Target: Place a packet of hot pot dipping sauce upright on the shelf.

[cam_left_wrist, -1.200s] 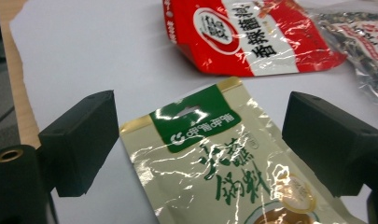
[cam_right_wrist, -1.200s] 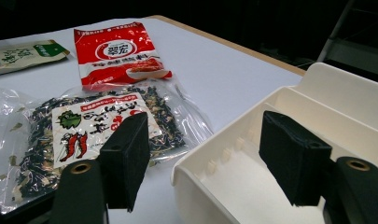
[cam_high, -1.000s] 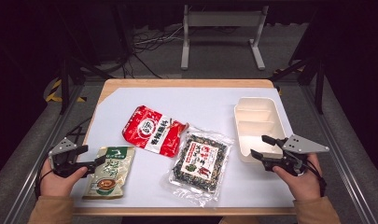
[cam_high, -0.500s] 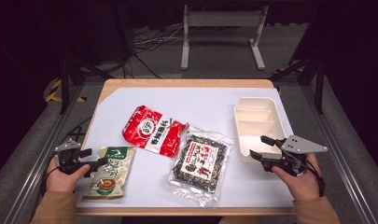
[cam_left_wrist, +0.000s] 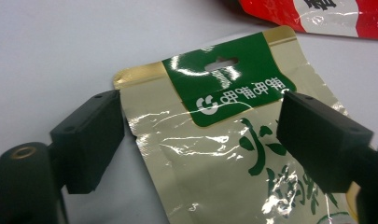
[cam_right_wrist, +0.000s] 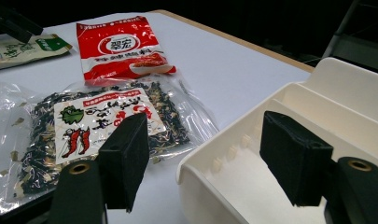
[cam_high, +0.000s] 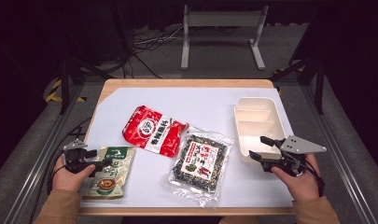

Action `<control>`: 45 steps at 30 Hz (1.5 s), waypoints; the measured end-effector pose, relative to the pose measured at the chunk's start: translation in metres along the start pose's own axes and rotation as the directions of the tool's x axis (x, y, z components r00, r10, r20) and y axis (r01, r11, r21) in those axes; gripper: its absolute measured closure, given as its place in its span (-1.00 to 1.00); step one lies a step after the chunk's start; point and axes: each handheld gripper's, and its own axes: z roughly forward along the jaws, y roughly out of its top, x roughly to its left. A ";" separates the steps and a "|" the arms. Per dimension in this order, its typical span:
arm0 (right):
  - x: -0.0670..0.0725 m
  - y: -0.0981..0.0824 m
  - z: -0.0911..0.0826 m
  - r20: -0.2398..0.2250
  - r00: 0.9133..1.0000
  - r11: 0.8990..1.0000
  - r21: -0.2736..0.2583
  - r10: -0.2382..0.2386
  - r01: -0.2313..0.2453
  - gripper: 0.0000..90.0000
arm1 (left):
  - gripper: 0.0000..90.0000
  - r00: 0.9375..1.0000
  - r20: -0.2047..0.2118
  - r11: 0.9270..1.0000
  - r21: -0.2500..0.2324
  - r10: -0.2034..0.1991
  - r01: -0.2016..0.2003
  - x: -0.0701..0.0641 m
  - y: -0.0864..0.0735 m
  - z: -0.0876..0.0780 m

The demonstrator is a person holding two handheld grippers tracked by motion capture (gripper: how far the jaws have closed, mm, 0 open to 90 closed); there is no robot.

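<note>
A gold and green pouch (cam_high: 107,171) (cam_left_wrist: 233,154) lies at the table's front left. My left gripper (cam_high: 97,157) (cam_left_wrist: 200,135) is open, its jaws straddling the pouch's upper part, one beside its edge and one above it. A red packet (cam_high: 153,130) (cam_right_wrist: 119,49) lies in the middle. Beside it is a clear bag of dark spices (cam_high: 200,161) (cam_right_wrist: 84,126). My right gripper (cam_high: 260,148) (cam_right_wrist: 205,154) stands open at the near corner of a white divided tray (cam_high: 256,123) (cam_right_wrist: 289,135), holding nothing.
A white sheet (cam_high: 200,105) covers the wooden table, whose edge (cam_high: 186,83) shows at the back. Metal rails (cam_high: 28,177) run along both sides. A stand's frame (cam_high: 221,32) and cables lie on the floor behind.
My left gripper has moved right and forward over the top of the gold and green pouch. The right gripper has barely moved.
</note>
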 end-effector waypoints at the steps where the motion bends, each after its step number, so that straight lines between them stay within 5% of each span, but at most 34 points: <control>1: 0.000 0.000 0.000 -0.001 1.000 1.000 0.000 0.001 -0.001 -0.26 | -0.63 1.000 -0.011 1.000 0.007 0.010 -0.010 -0.002 0.000 0.001; 9: 0.001 0.000 0.001 -0.002 1.000 1.000 0.007 -0.005 0.005 -0.26 | -0.52 0.994 -0.100 0.999 0.005 0.038 -0.037 -0.013 -0.002 0.005; 18: 0.002 0.000 0.004 -0.011 1.000 1.000 0.007 -0.010 0.010 -0.27 | -0.23 0.977 -0.203 0.998 0.023 0.062 -0.058 -0.023 -0.002 0.008; 35: 0.001 0.000 0.005 -0.012 1.000 1.000 0.005 -0.013 0.013 -0.26 | 0.51 0.967 -0.246 0.997 -0.004 0.070 -0.073 -0.027 -0.007 0.004; 40: 0.001 -0.001 0.005 -0.012 1.000 1.000 0.009 -0.010 0.010 -0.26 | 0.90 0.975 -0.208 0.996 -0.009 0.081 -0.085 -0.027 -0.008 0.004; 45: 0.000 -0.001 0.004 -0.010 1.000 1.000 0.005 -0.011 0.011 -0.26 | 0.99 0.975 -0.199 0.995 0.007 0.098 -0.098 -0.031 -0.005 0.003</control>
